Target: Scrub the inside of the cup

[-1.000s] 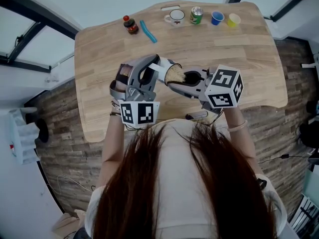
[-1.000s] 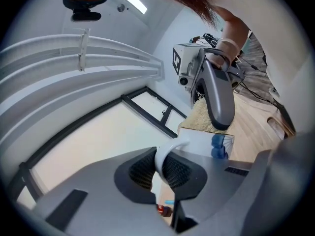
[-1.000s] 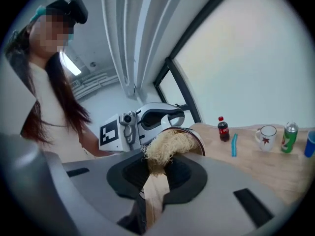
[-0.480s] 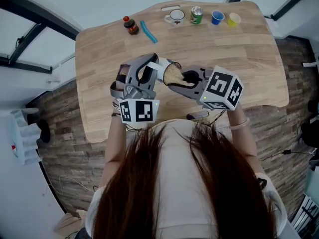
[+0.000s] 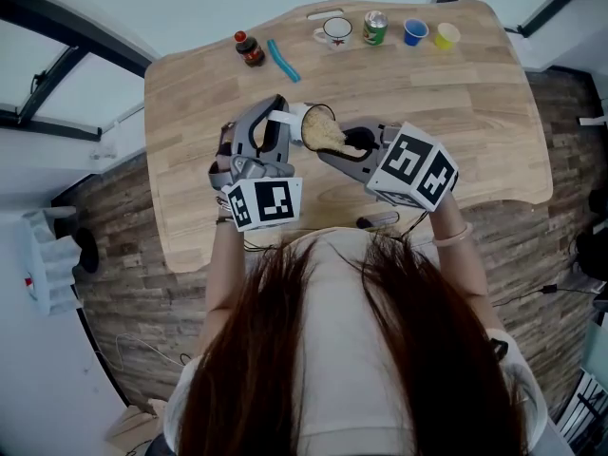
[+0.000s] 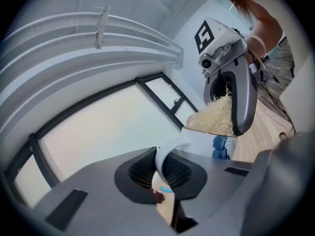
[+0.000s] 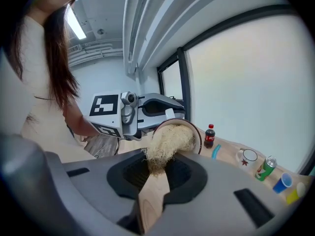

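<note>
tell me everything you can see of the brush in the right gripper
The brush has a bushy head of pale straw-coloured fibres on a flat, light wooden handle. The right gripper is shut on that handle, just below the fibres. The head is pushed into the mouth of the white cup, filling most of the opening. The left gripper holds the cup tipped on its side by its handle, over the wooden table.

White cup (image 6: 206,142), straw-yellow bristled brush (image 7: 165,142) — pale wood-grain table (image 5: 456,93).
</note>
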The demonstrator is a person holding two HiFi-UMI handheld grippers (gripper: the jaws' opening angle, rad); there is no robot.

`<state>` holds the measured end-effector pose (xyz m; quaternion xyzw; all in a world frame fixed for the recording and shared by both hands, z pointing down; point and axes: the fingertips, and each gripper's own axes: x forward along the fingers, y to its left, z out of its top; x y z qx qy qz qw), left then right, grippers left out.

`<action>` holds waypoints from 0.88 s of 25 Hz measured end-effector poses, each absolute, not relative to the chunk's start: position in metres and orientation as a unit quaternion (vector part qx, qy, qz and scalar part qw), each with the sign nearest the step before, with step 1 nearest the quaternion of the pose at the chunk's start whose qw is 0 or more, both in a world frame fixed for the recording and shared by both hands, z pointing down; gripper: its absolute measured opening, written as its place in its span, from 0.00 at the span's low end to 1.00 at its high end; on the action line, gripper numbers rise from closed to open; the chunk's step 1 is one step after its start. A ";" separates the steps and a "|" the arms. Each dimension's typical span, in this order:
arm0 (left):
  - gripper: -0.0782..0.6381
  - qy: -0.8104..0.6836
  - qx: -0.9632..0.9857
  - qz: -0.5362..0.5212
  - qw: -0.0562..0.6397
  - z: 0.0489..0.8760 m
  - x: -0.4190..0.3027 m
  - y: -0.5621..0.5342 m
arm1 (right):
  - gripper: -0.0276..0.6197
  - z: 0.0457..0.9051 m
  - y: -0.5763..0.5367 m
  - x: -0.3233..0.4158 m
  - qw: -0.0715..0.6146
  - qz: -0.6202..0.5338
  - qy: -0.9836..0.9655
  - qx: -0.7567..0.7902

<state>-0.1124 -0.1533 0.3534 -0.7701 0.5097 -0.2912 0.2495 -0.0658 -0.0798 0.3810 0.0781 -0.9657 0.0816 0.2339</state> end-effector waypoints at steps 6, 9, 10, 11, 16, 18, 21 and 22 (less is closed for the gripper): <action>0.14 0.553 -0.764 -0.277 0.184 0.354 -0.123 -0.160 | 0.16 0.375 -0.089 -0.064 0.222 0.071 -0.966 0.112; 0.14 0.576 -0.762 -0.261 0.138 0.358 -0.132 -0.163 | 0.16 0.371 -0.094 -0.064 0.214 0.066 -0.966 0.129; 0.14 0.582 -0.762 -0.255 0.121 0.360 -0.135 -0.164 | 0.16 0.369 -0.096 -0.064 0.211 0.063 -0.966 0.133; 0.14 0.588 -0.762 -0.249 0.106 0.362 -0.138 -0.165 | 0.16 0.368 -0.097 -0.064 0.208 0.060 -0.966 0.138; 0.14 0.607 -0.757 -0.236 0.054 0.370 -0.145 -0.168 | 0.16 0.365 -0.103 -0.065 0.204 0.033 -0.965 0.163; 0.14 0.617 -0.752 -0.229 0.029 0.372 -0.149 -0.168 | 0.16 0.362 -0.105 -0.066 0.198 0.019 -0.963 0.179; 0.14 0.631 -0.749 -0.202 -0.022 0.376 -0.155 -0.168 | 0.16 0.353 -0.109 -0.068 0.176 0.004 -0.962 0.206; 0.14 0.634 -0.749 -0.190 -0.041 0.377 -0.156 -0.169 | 0.16 0.350 -0.111 -0.068 0.166 0.001 -0.962 0.215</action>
